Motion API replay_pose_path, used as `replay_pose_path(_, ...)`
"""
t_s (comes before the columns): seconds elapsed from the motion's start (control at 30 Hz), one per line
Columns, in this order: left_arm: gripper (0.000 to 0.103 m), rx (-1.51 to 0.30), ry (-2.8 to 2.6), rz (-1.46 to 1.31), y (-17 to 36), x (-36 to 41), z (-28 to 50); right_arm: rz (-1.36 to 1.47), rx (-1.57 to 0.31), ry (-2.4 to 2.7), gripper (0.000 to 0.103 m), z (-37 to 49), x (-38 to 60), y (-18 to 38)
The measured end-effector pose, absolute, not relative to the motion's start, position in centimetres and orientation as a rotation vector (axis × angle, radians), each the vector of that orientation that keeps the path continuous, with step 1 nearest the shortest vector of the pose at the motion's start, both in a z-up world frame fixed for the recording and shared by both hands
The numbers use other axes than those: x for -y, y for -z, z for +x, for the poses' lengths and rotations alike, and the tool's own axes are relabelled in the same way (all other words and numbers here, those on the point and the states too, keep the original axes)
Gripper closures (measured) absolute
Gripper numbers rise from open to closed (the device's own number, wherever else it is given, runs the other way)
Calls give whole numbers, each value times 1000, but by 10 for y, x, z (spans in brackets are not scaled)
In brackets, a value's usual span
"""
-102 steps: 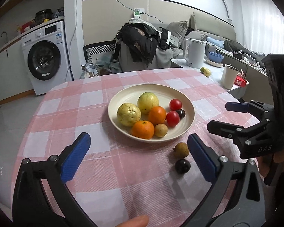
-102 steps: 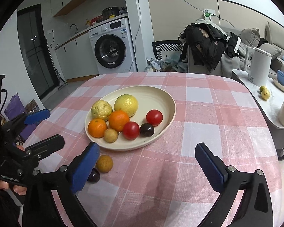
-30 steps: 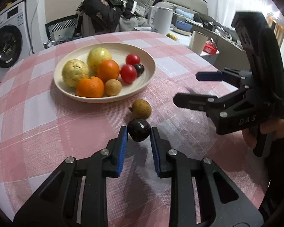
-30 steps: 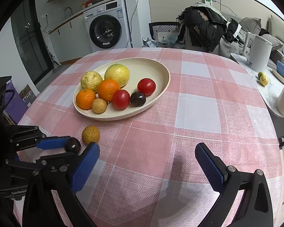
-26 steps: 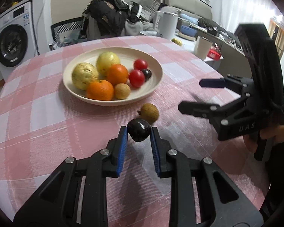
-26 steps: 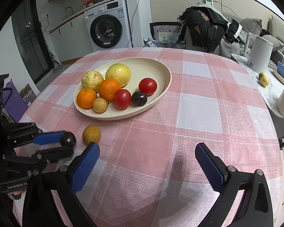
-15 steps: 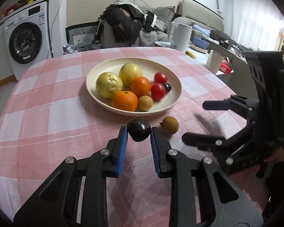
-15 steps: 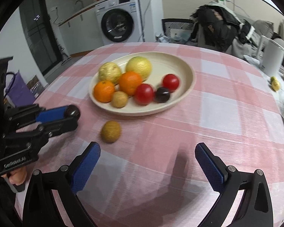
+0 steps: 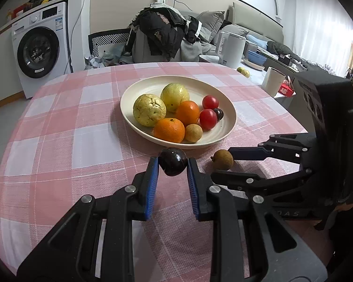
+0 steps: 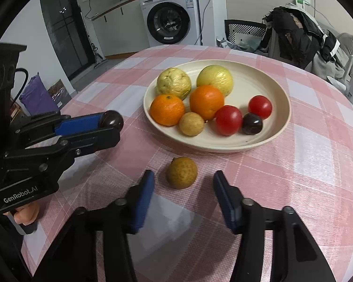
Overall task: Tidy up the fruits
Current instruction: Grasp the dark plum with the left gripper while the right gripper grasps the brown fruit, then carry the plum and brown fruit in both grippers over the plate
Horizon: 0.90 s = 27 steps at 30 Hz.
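My left gripper (image 9: 172, 165) is shut on a small dark plum (image 9: 173, 161) and holds it above the pink checked cloth, just in front of the cream plate (image 9: 228, 127). The plum (image 10: 111, 119) shows again at the blue pad tips in the right wrist view. A brown longan (image 10: 181, 172) lies on the cloth near the plate (image 10: 283, 108). My right gripper (image 10: 182, 179) straddles that longan with its jaws closing; gaps remain on both sides. The plate holds several fruits: guavas, oranges, tomatoes, a longan, a dark plum.
The round table's edge (image 9: 2, 171) curves close on the left. A side counter (image 9: 254, 70) with a white kettle (image 9: 231, 47) and cup (image 9: 273, 81) stands to the right. A washing machine (image 9: 41, 47) and a clothes-piled chair (image 9: 162, 35) sit behind.
My left gripper lifted the dark plum off the cloth and carried it toward the plate. My right gripper moved over the longan and its jaws narrowed around it.
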State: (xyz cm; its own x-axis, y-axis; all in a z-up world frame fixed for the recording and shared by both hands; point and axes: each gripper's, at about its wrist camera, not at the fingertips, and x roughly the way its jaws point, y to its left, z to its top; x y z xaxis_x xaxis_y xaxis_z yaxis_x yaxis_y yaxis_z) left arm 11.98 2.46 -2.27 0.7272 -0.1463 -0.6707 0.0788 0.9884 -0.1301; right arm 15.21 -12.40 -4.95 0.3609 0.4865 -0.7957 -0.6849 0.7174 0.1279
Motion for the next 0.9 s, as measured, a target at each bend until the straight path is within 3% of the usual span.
replay_pose_path(0.17, 81, -748, 125, -95, 23, -25, 120, -240, -921, -770, 75, 150, 123, 50)
replay_pose_path(0.9, 81, -741, 118, -55, 25, -12, 121, -122, -811, -740, 75, 149, 159, 22)
